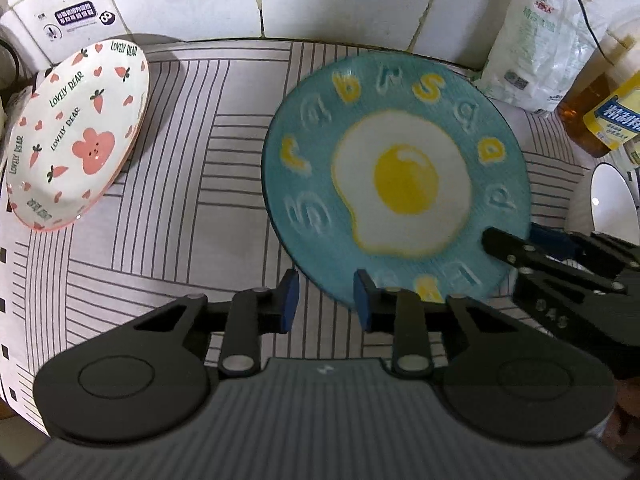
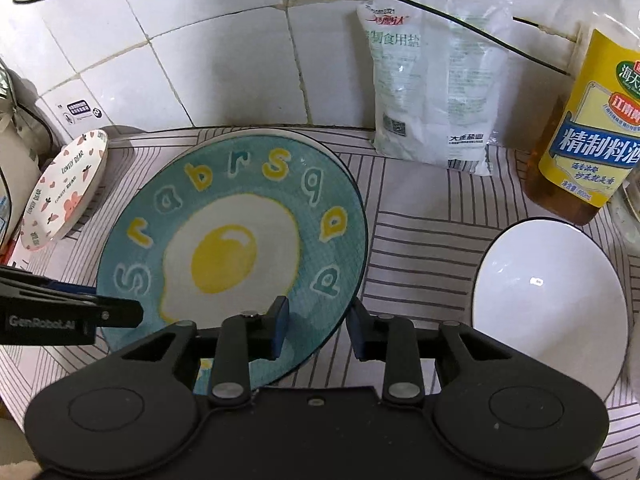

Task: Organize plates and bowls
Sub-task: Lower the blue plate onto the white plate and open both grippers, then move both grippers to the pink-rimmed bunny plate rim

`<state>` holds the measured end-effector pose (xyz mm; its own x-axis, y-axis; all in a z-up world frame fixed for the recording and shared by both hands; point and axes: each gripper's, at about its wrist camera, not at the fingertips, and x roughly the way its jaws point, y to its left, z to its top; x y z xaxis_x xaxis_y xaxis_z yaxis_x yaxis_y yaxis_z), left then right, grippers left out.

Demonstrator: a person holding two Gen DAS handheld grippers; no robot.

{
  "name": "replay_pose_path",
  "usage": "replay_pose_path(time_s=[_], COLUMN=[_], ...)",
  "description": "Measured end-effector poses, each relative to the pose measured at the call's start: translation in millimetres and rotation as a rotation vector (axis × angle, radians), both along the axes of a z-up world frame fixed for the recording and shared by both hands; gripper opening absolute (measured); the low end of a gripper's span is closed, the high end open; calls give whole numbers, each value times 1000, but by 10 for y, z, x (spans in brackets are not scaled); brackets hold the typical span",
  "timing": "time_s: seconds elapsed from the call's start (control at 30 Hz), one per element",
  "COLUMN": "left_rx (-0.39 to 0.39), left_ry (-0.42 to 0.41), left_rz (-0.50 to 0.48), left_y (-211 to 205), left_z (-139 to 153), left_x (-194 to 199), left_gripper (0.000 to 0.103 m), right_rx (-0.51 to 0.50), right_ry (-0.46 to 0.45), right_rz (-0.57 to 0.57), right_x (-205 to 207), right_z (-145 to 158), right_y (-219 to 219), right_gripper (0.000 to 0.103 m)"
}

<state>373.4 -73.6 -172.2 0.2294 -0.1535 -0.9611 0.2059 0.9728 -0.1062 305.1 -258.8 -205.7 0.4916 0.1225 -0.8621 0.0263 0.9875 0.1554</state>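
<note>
White wall tiles back a striped mat (image 1: 192, 184). The egg plate (image 2: 232, 248) lies mid-mat. My left gripper (image 1: 326, 300) and right gripper (image 2: 318, 330) each straddle its near rim, jaws partly apart, pads not pressing. Around it: a carrot-print dish (image 1: 76, 132) to its left; a white bowl (image 2: 548, 300), salt bag (image 2: 432, 92) and bottle (image 2: 588, 132) to its right.

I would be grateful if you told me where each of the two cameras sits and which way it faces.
Left wrist: on the left gripper, looking steeply down at the counter; own fingers straddle the near rim of the egg plate; right gripper at right.
Right wrist: on the right gripper, looking down from the plate's right; own fingers straddle its rim; white bowl beside it.
Shared: egg plate, pink bunny dish, salt bag, yellow-labelled bottle.
</note>
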Motion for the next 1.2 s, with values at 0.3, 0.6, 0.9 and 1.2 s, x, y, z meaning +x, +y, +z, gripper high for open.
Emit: replay_pose_path(time_s=[0.3,0.6,0.9,1.2], left_rx=[3,-12,-9,4], left_ry=[-56,-156,-266,-310], left_rz=[23,23,33,85], left_y=[151,435,897,1460], left_z=[262,725,1083,1252], left_x=[-190,-498,-812,-876], left_gripper=[27,36,47,59], right_rx=[-17,44,177,201], right_ry=[-73,-233,-357,-426], right_rz=[1,58,126,205], right_x=[-148,-575,-939,-1047], right_z=[69,533,849,1020], right_y=[3,96,475,1021], right_gripper=[37,39,51,63])
